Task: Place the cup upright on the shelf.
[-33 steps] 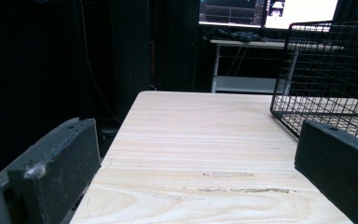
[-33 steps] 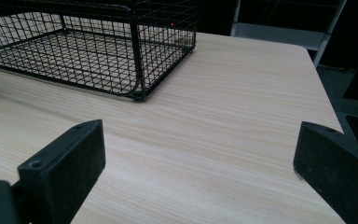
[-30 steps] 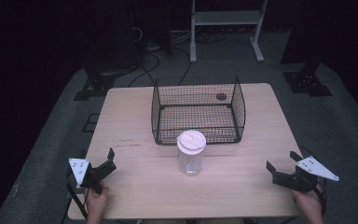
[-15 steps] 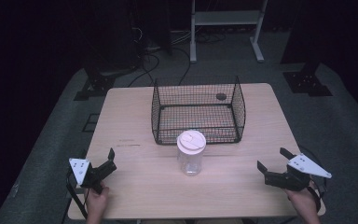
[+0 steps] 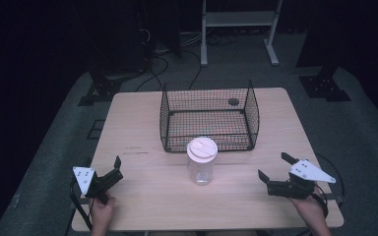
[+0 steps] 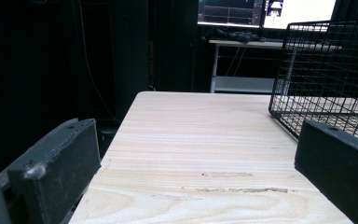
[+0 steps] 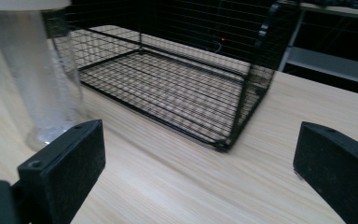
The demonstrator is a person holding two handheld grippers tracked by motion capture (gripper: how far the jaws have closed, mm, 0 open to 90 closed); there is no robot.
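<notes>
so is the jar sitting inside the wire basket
No, the jar stands on the bare table just in front of the wire basket, outside its mesh wall.

Pale wood-grain surface; black wire-mesh basket, far centre; clear jar, white lid; black jaws both sides.

A clear plastic jar with a white lid stands upright near the middle of a light wooden table, toward the person's side. Just behind it, close to its lid in the high view, sits a black wire basket, open at the top, rectangular, resting flat on the table's far half. The jar looks empty. In the right gripper view the jar's see-through wall rises at the left, beside the basket's near corner.
</notes>
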